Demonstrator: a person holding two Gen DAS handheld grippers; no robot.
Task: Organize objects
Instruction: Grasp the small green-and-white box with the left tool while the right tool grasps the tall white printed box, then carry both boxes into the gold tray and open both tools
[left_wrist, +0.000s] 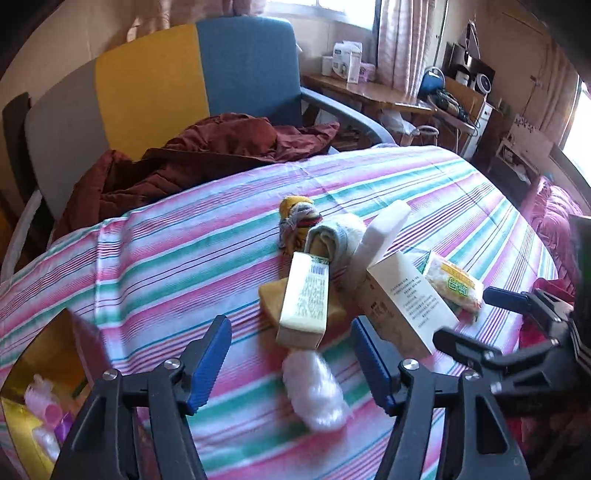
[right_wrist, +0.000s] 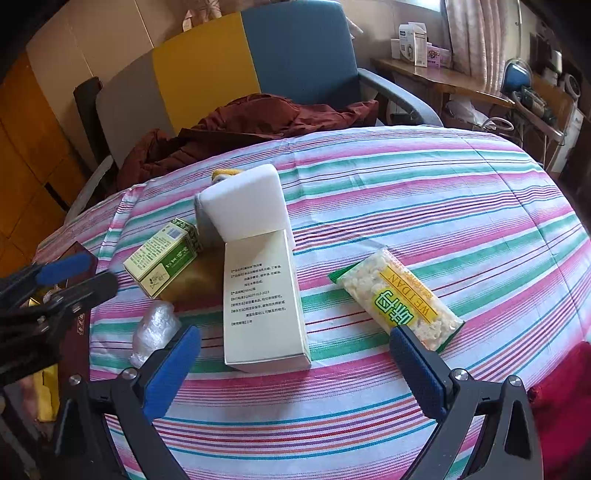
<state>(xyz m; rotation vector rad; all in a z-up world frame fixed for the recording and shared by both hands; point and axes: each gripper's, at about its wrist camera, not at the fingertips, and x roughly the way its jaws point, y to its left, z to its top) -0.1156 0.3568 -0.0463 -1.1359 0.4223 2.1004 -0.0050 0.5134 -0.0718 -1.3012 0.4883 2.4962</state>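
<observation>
On the striped cloth a clear plastic wad lies between the blue pads of my left gripper, which stands open without pressing it. Just beyond are a green-and-cream box on a yellow sponge, a rolled grey cloth and a yellow knitted toy. My right gripper is open around the near end of a tall white box, not touching it. A white foam block leans behind that box. A snack packet lies by the right pad.
A gold-lined open box with small pink and yellow items sits at the left edge. A maroon jacket lies on the grey, yellow and blue chair behind. A red blanket is at the right, a cluttered desk at the back.
</observation>
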